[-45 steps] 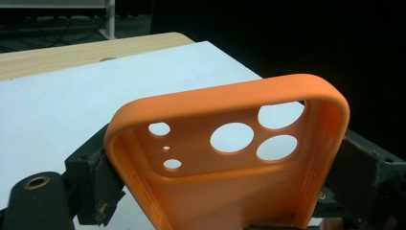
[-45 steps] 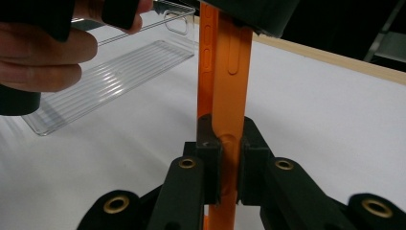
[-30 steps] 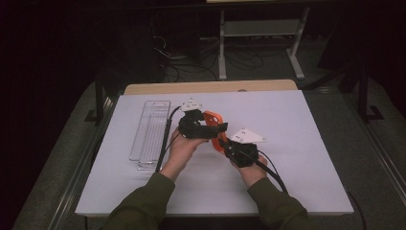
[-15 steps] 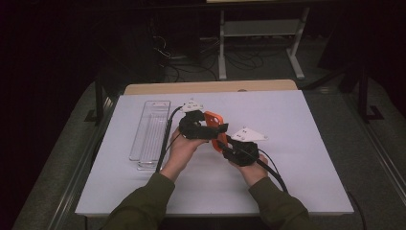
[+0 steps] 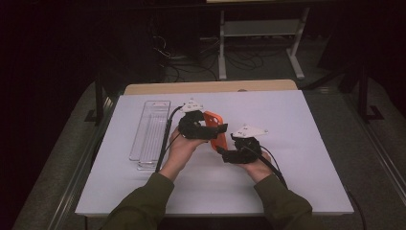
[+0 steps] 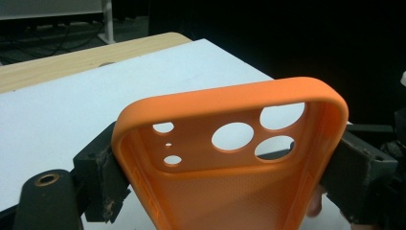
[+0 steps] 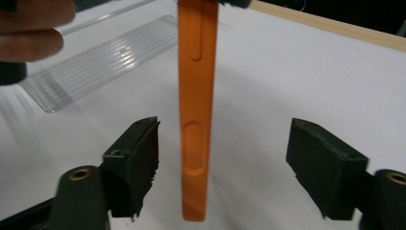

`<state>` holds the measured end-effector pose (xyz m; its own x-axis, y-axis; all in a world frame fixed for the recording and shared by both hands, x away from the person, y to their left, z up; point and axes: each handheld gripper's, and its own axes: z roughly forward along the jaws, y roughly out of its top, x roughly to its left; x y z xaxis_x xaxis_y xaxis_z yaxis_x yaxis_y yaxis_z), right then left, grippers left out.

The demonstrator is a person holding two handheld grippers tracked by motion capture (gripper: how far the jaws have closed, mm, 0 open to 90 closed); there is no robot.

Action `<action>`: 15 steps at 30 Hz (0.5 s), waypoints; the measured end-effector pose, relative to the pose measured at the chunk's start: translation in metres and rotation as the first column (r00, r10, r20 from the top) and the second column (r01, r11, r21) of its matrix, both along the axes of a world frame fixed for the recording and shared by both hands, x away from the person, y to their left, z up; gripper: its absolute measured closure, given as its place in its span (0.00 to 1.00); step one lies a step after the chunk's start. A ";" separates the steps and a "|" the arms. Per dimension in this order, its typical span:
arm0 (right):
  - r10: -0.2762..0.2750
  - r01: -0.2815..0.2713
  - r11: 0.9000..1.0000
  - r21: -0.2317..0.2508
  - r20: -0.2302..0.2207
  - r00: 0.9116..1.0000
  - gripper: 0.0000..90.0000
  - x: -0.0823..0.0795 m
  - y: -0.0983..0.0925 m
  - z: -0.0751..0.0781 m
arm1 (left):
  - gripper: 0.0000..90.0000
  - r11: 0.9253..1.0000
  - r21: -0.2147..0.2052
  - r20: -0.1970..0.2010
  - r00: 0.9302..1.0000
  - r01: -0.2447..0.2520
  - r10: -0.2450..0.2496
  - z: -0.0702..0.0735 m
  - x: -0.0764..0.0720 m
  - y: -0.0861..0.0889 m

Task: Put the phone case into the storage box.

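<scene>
High view, phone case: an orange phone case (image 5: pixel 214 129) is held above the middle of the white desk (image 5: pixel 297 143), between the two hand-held grippers.
Case detail: in the left gripper view the case (image 6: pixel 230 158) shows its hollow inner side with round camera cut-outs near the top rim.
Left hand-held gripper: the left hand-held gripper (image 5: pixel 210 130) is clamped on the case, one pad against each long edge (image 6: pixel 107 177).
Right hand-held gripper: the right hand-held gripper (image 5: pixel 224 152) sits just right of and nearer than the case; its jaws have just been opening, and the case edge (image 7: pixel 197 115) stands between the pads (image 7: pixel 136 158) without touching either.
Clear tray: a clear plastic tray (image 5: pixel 149 134) lies flat on the desk, left of the hands.
</scene>
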<state>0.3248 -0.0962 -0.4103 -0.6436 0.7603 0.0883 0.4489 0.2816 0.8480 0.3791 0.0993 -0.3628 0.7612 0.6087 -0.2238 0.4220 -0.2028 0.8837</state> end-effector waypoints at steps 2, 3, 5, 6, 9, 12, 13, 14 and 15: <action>0.002 -0.002 1.000 -0.021 0.007 1.000 0.25 0.001 -0.002 0.000 | 0.17 1.000 -0.001 -0.004 1.000 -0.001 0.001 0.000 0.000 0.000; 0.001 -0.001 1.000 -0.018 -0.002 1.000 0.23 0.001 -0.002 0.000 | 0.17 1.000 0.000 -0.004 1.000 -0.002 0.002 0.000 0.000 0.000; 0.012 -0.012 1.000 -0.012 -0.011 1.000 0.19 0.002 -0.005 0.000 | 0.17 1.000 0.002 -0.004 1.000 -0.001 0.001 0.000 0.000 0.000; 0.018 -0.018 1.000 -0.011 -0.012 1.000 0.17 0.002 -0.006 0.000 | 0.17 1.000 0.003 -0.004 1.000 -0.001 0.001 0.000 0.000 0.000; 0.027 -0.027 1.000 -0.004 -0.020 0.999 0.14 0.003 -0.011 0.001 | 0.17 1.000 0.005 -0.005 1.000 0.003 -0.003 0.000 0.000 0.001; 0.032 -0.032 0.999 -0.023 -0.019 0.999 0.12 0.003 -0.016 0.003 | 0.17 1.000 0.008 -0.004 1.000 0.007 -0.007 0.001 0.001 0.002; 0.030 -0.030 0.999 -0.020 -0.021 0.999 0.12 0.003 -0.018 0.003 | 0.17 1.000 0.008 -0.002 1.000 0.007 -0.007 0.001 0.001 0.002; 0.029 -0.030 0.999 -0.021 -0.020 0.999 0.11 0.004 -0.020 0.004 | 0.17 1.000 0.008 -0.001 1.000 0.007 -0.007 0.001 0.001 0.003; 0.026 -0.026 0.999 -0.018 -0.016 1.000 0.11 0.004 -0.022 0.005 | 0.17 1.000 0.007 0.001 1.000 0.007 -0.007 0.001 0.001 0.003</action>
